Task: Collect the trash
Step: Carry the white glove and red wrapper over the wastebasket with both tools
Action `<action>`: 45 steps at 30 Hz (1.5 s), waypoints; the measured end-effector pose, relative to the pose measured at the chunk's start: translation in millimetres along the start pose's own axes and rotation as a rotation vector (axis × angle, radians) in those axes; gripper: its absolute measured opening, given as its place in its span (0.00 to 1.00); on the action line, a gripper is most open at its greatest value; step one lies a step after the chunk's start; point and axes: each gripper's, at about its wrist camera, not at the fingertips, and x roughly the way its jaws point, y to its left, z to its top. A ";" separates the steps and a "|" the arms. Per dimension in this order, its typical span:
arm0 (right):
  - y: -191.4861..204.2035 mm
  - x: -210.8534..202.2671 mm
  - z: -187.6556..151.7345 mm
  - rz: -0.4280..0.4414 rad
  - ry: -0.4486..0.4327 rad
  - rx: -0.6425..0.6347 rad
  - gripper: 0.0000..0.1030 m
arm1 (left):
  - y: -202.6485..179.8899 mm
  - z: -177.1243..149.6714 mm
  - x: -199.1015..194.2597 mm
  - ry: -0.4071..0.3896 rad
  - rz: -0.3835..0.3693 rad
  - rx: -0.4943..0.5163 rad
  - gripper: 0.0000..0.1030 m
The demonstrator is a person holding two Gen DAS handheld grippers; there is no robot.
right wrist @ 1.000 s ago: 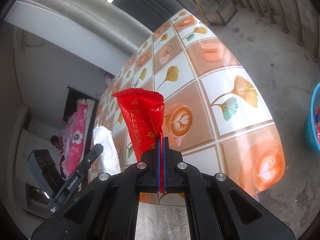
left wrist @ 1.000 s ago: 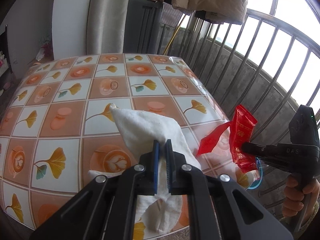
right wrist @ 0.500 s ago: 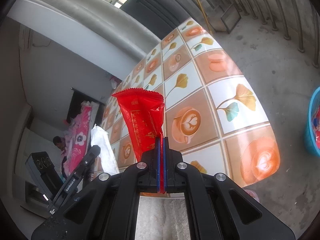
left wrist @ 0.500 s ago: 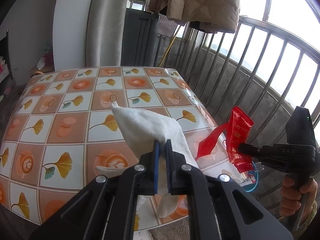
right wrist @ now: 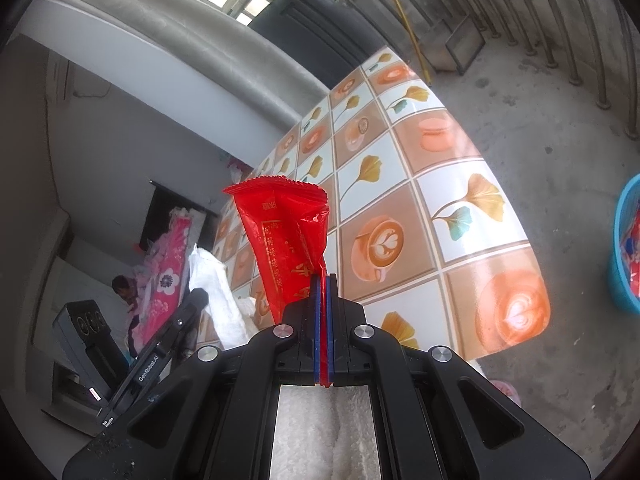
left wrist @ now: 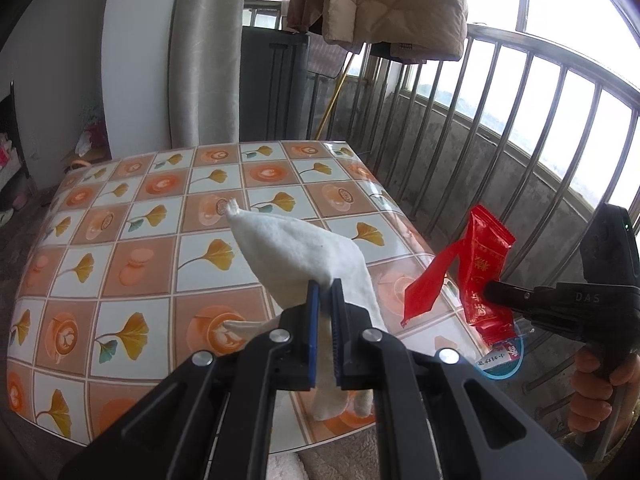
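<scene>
In the left wrist view, the left gripper (left wrist: pixel 325 292) at lower centre is clamped tight on a white tissue (left wrist: pixel 296 256), whose lower end hangs behind the jaws and is partly hidden by them. We see its twisted tip pointing toward the centre of the frame, above the table (left wrist: pixel 120 240) with its leaf-and-coffee patterned cover. At the right edge, the right gripper (left wrist: pixel 490 294) pinches a red wrapper (left wrist: pixel 480 264) clear of the table's right edge; a torn strip of it dangles to the left. The hand (left wrist: pixel 596 392) on that gripper's handle is cut off by the lower right corner. The letters "DAS" can be read on the gripper body. Gold print on the wrapper is too small to read. Below the wrapper, a blue bin (left wrist: pixel 502 368) shows only as an arc of rim with a labelled scrap inside, its writing illegible.

In the right wrist view, the right gripper (right wrist: pixel 322 280) at lower centre has its blue pads closed flat on the wrapper (right wrist: pixel 284 240), which stands upright above them. Its gold characters remain unreadable. At lower left, the left gripper's arm bears the label "GenRobot.AI", and the tissue (right wrist: pixel 212 280) is half hidden behind the wrapper. The blue bin (right wrist: pixel 624 248) is cut off by the right edge, on the concrete floor beside the table (right wrist: pixel 460 200).
</scene>
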 end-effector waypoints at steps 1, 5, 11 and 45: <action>-0.5 -1.0 0.0 -0.001 -0.001 0.000 0.01 | -4.2 1.2 0.5 -0.003 0.005 0.013 0.05; -1.8 -7.1 1.5 -0.004 -0.014 0.002 0.01 | -17.3 6.2 2.1 -0.013 0.006 0.047 0.05; -5.0 -15.2 2.7 -0.011 -0.035 0.005 0.01 | -37.6 13.5 1.4 -0.031 -0.002 0.091 0.04; -184.5 -201.9 -32.1 -0.362 -0.448 0.432 0.01 | -253.3 56.8 86.9 0.142 -0.528 0.303 0.04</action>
